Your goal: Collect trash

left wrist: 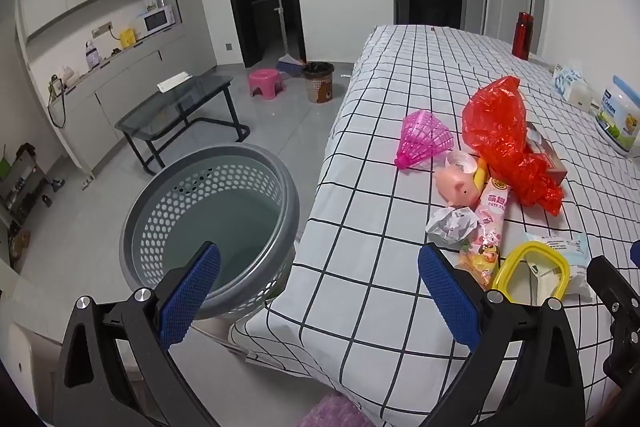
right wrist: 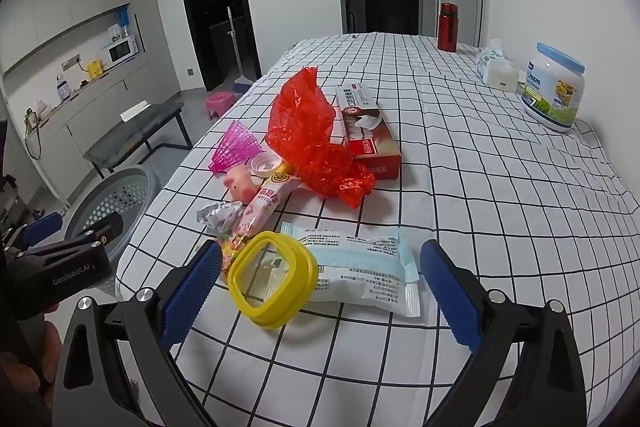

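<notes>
A pile of trash lies on the checked tablecloth point(right wrist: 460, 195): a red plastic bag point(right wrist: 308, 135), a red and white carton point(right wrist: 370, 131), a pink net point(right wrist: 236, 147), a pink pig toy point(right wrist: 240, 185), a pink snack wrapper point(right wrist: 264, 205), crumpled paper point(right wrist: 220, 215), a yellow-rimmed lid point(right wrist: 272, 279) and a white wipes packet point(right wrist: 360, 269). My right gripper point(right wrist: 320, 291) is open, with the lid and packet just beyond its fingers. My left gripper point(left wrist: 320, 295) is open above the table's edge, beside the grey perforated basket point(left wrist: 216, 227) on the floor.
A red flask point(right wrist: 448, 27), a tissue pack point(right wrist: 496, 67) and a white tub with a blue lid point(right wrist: 554, 91) stand at the table's far right. On the floor are a glass side table point(left wrist: 180, 111), a pink stool point(left wrist: 266, 81) and a brown bin point(left wrist: 318, 81).
</notes>
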{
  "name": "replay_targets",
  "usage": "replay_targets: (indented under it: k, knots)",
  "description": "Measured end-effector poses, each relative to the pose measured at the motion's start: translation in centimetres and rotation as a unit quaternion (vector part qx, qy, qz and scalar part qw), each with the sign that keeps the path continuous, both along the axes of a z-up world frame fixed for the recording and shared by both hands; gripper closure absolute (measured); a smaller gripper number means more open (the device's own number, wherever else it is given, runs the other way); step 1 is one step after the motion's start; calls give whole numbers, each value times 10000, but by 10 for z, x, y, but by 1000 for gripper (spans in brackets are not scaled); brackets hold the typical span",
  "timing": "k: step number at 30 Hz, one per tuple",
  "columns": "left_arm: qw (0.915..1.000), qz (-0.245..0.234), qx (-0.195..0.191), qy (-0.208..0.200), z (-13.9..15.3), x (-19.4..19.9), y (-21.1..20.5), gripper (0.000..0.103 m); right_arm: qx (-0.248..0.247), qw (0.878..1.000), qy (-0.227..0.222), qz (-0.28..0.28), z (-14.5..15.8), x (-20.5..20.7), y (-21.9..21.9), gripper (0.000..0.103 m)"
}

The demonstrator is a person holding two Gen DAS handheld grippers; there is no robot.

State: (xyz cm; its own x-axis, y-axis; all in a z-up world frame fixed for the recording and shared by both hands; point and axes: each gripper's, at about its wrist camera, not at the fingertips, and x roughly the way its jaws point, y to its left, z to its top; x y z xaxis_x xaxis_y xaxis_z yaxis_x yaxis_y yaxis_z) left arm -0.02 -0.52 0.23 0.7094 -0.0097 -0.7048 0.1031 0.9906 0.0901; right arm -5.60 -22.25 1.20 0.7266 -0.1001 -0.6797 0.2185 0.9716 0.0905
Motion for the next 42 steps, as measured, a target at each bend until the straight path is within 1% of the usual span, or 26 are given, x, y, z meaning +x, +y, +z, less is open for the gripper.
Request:
replay_targets:
  k: [22, 42]
  knots:
    - [9999, -38, -140, -83, 5, -5, 2, 6, -16, 10000, -62, 21, 5, -4, 1, 8]
    - [9999, -36, -136, -54, 3, -4, 2, 6, -9, 10000, -66, 16, 5, -4, 0, 8]
